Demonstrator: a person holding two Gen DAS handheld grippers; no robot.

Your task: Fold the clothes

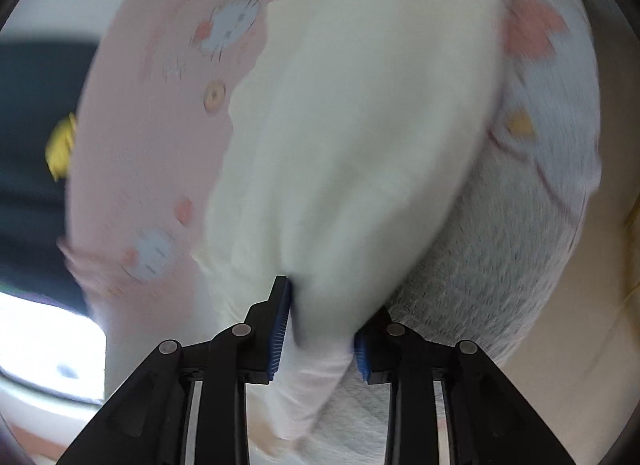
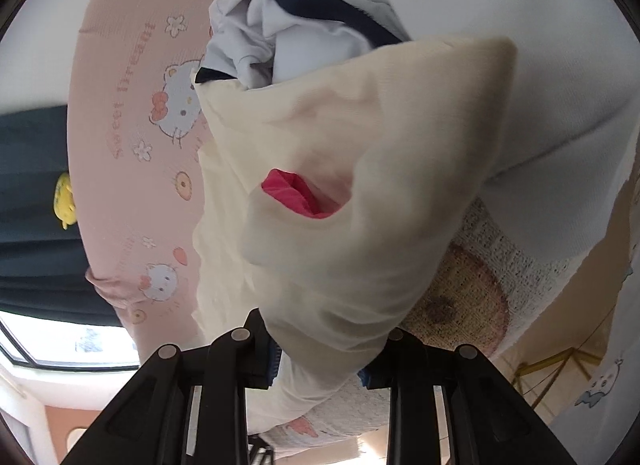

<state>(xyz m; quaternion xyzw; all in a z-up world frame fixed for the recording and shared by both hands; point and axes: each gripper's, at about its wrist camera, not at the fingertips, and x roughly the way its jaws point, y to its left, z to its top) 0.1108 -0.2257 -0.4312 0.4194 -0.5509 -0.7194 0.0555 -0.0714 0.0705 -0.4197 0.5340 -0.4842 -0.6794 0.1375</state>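
A cream garment (image 1: 360, 125) fills the middle of the left wrist view, blurred, and hangs bunched over a pink cartoon-cat sheet (image 1: 152, 125). My left gripper (image 1: 326, 317) is shut on a lower fold of it, with the cloth pressed between the blue pads (image 1: 280, 325). In the right wrist view the same cream garment (image 2: 360, 225) drapes over my right gripper (image 2: 320, 341), which is shut on another bunch of it. A bright pink cloth (image 2: 298, 195) shows through an opening in the cream fabric. The right gripper's pads are mostly hidden by cloth.
A crumpled white and navy garment (image 2: 288, 17) lies on the pink sheet (image 2: 128, 145) behind the cream one. A textured white blanket (image 2: 480, 297) lies below right, and white bedding (image 2: 560, 65) at right. A yellow toy (image 2: 64, 201) and a window (image 2: 80, 345) are at the left.
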